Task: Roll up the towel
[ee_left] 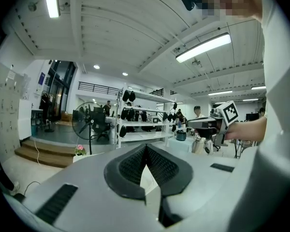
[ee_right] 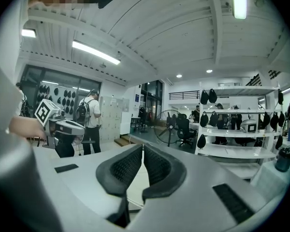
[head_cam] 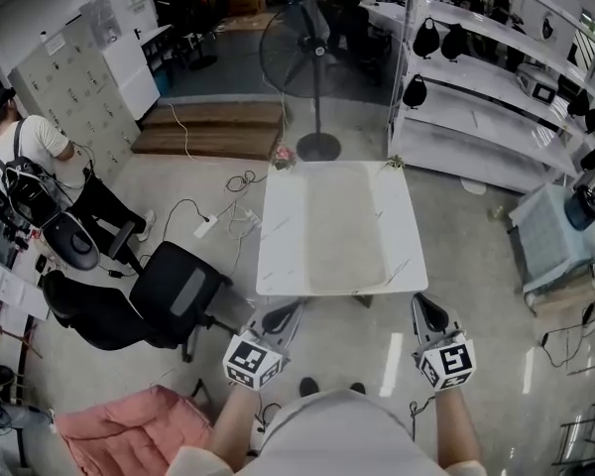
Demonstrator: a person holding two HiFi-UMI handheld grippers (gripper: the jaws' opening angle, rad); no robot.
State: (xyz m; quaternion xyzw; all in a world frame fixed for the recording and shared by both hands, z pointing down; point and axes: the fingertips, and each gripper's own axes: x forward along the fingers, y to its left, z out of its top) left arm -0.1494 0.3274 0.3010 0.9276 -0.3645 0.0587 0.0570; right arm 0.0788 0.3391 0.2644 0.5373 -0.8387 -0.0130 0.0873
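Head view: one pale towel (head_cam: 345, 228) lies spread flat on one white surface (head_cam: 283, 236). One standing fan (head_cam: 302, 43) rises beyond the far edge, one black chair (head_cam: 174, 291) sits left of the surface, and one shelving rack (head_cam: 496, 87) stands to the right. The left gripper (head_cam: 283, 317) and right gripper (head_cam: 428, 310) are held just short of the near edge, clear of the towel.

Left gripper view: fingers (ee_left: 130, 166) clenched tip to tip, nothing between.

Right gripper view: fingers (ee_right: 123, 167) pressed together, empty.

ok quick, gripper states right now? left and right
Left gripper: closed, nothing between the jaws.
Right gripper: closed, empty.
Both are short of the table; the towel lies flat and untouched.
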